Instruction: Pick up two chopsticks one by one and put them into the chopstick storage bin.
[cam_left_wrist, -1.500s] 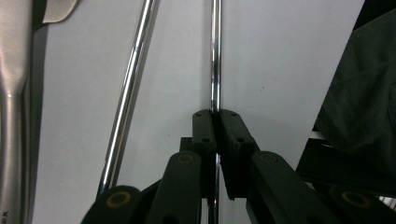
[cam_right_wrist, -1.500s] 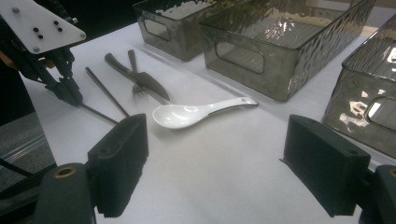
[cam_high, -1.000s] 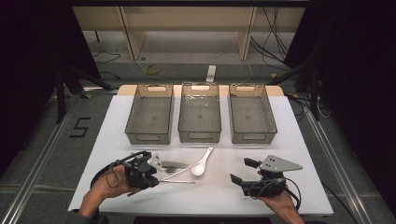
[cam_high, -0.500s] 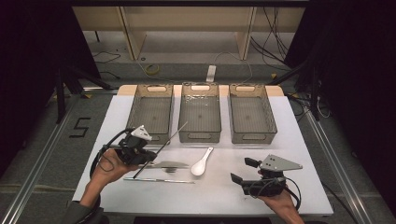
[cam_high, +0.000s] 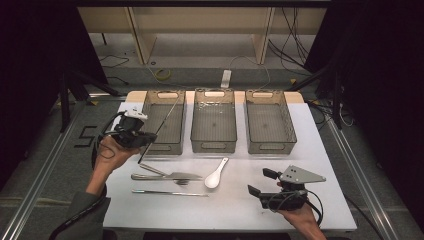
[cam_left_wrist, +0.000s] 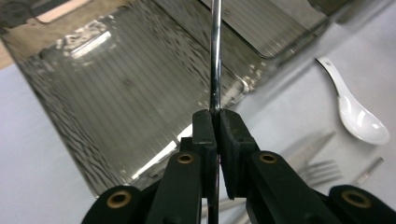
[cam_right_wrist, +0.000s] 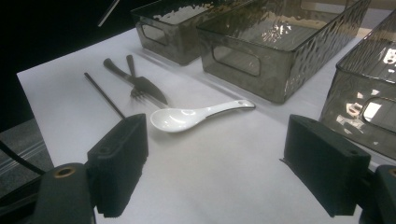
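The left gripper (cam_high: 142, 139) pinches a thin metal stick (cam_left_wrist: 215, 56) tight and holds it slanted over the left bin (cam_high: 163, 121), then come a fork (cam_high: 167, 175) and a white spoon (cam_high: 216, 174) on the table (cam_high: 240, 210), and the right gripper (cam_high: 260, 182) rests with jaws spread wide

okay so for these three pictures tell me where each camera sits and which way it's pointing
High view: above the person's side, looking forward and down at the table and three bins; both forearms and hands show.
Left gripper view: on the left claw, looking along its jaws, shut on a metal chopstick above the left bin.
Right gripper view: on the right claw, low over the table, jaws open.
Shared: all three show the white spoon.
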